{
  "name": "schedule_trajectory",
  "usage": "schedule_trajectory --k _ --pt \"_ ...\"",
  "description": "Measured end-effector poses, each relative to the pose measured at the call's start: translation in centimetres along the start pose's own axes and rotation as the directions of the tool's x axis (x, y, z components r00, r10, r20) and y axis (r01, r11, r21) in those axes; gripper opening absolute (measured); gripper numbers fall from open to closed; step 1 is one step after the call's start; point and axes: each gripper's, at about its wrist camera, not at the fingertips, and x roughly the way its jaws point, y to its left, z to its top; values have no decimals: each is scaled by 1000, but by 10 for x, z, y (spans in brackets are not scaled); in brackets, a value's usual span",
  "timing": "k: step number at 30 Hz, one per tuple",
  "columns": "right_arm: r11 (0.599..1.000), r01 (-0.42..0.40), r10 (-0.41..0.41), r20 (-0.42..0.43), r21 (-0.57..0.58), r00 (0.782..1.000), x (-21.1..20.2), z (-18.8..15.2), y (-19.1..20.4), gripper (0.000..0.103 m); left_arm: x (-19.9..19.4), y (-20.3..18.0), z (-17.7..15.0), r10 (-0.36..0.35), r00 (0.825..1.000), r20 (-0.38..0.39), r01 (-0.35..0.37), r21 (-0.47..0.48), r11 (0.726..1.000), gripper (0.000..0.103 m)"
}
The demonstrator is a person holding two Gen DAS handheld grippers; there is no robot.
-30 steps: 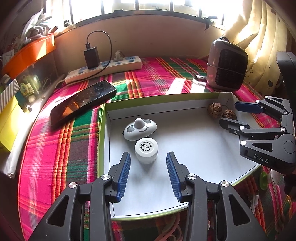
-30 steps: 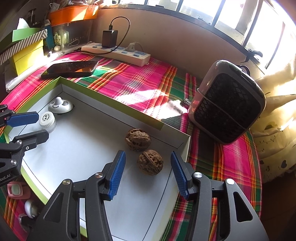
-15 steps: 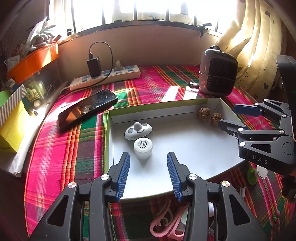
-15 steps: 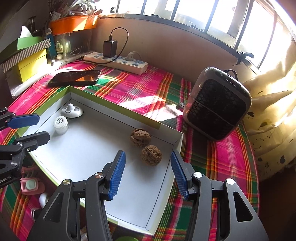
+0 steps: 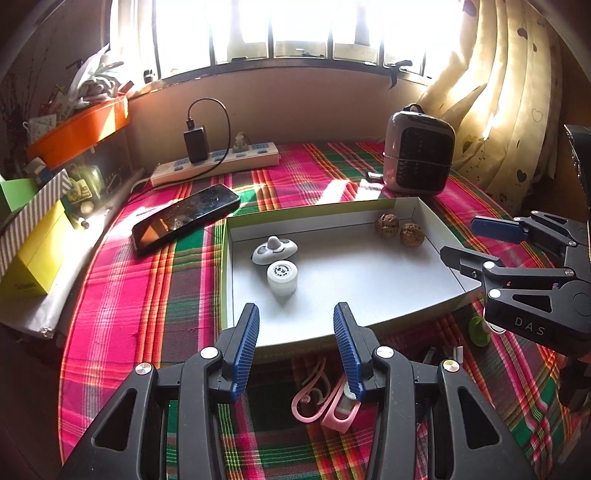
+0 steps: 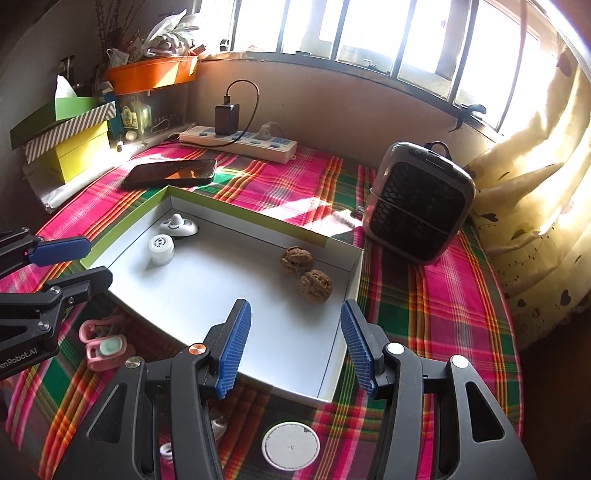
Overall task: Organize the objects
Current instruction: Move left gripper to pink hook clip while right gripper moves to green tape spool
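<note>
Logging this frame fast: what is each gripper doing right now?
Left gripper: open, holding nothing, above the near edge of the tray.
Right gripper: open, holding nothing, near the two walnuts.

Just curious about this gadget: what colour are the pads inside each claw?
Blue, ribbed pads on black arms; the right wrist view shows them best.

Sunlight floods through a barred window (image 5: 280, 29) past a cream curtain (image 5: 491, 110) onto the plaid tablecloth (image 5: 147, 295).
</note>
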Motion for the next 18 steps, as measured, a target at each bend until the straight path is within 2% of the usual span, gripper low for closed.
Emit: schedule_trajectory --k 10,18 --pt "996 -14 11 31 85 999 -27 -27 0 52 -16 4 -15 -34 999 11 34 -34 999 41" --pt "992 12 -18 43 129 999 -44 -47 -5 52 -24 13 -31 -55 998 7 56 -61 997 41"
